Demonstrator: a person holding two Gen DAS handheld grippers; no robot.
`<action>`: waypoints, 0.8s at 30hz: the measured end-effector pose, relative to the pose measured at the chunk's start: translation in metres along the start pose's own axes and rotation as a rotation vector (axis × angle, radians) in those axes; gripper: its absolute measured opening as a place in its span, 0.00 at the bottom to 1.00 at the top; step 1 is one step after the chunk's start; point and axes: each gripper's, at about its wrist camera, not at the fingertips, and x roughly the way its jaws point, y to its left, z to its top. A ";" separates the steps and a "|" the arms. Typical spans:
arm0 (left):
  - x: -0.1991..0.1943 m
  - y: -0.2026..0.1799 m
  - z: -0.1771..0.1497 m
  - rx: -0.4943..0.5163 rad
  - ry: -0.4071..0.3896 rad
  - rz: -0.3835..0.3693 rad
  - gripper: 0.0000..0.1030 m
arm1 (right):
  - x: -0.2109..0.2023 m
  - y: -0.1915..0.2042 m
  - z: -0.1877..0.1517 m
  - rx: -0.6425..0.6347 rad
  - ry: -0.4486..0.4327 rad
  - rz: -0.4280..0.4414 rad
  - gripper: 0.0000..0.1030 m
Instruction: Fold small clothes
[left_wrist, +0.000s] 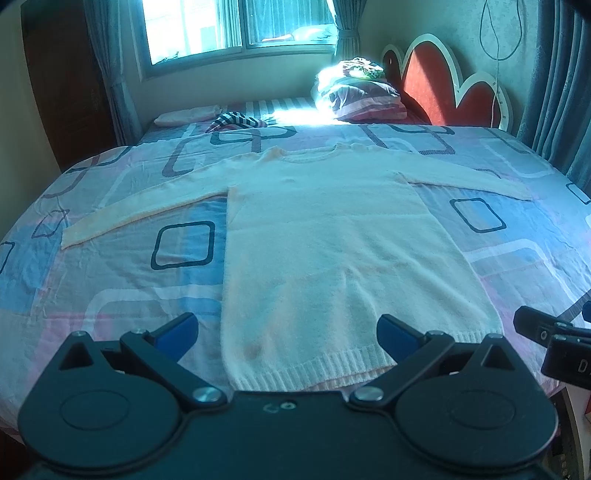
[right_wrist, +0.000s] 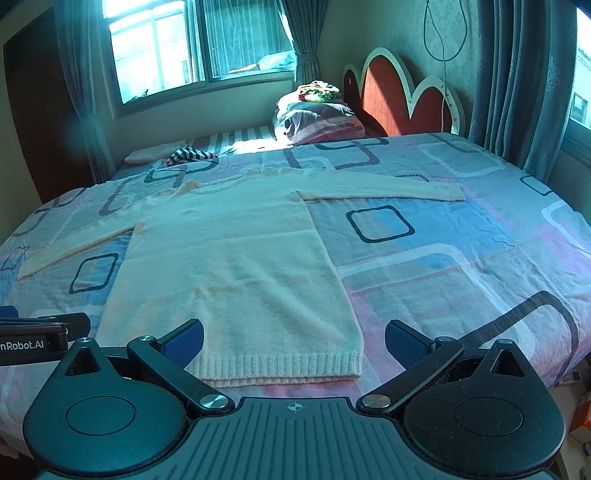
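A cream knitted sweater (left_wrist: 325, 236) (right_wrist: 229, 258) lies flat on the bed, neck at the far end, ribbed hem nearest me, both sleeves spread out sideways. My left gripper (left_wrist: 288, 332) hovers open just above the hem, its blue pads wide apart with nothing between them. My right gripper (right_wrist: 293, 339) is open too, over the hem's right part and empty. The right gripper's body (left_wrist: 554, 339) shows at the right edge of the left wrist view; the left gripper's body (right_wrist: 33, 332) shows at the left edge of the right wrist view.
The bed (left_wrist: 129, 288) has a pink and blue sheet with square patterns. A pile of pillows and bedding (left_wrist: 358, 92) sits by the red headboard (left_wrist: 436, 85). A striped cloth (left_wrist: 236, 122) and a pink item (left_wrist: 184, 114) lie at the far edge below the window.
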 end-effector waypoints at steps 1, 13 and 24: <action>0.002 0.000 0.001 -0.001 0.001 0.001 0.99 | 0.002 0.000 0.001 0.000 0.001 0.000 1.00; 0.031 0.007 0.018 -0.014 0.026 0.028 0.99 | 0.033 0.003 0.019 -0.055 0.059 -0.042 1.00; 0.077 0.013 0.050 -0.062 0.038 0.062 0.99 | 0.081 -0.023 0.050 -0.034 0.066 -0.080 1.00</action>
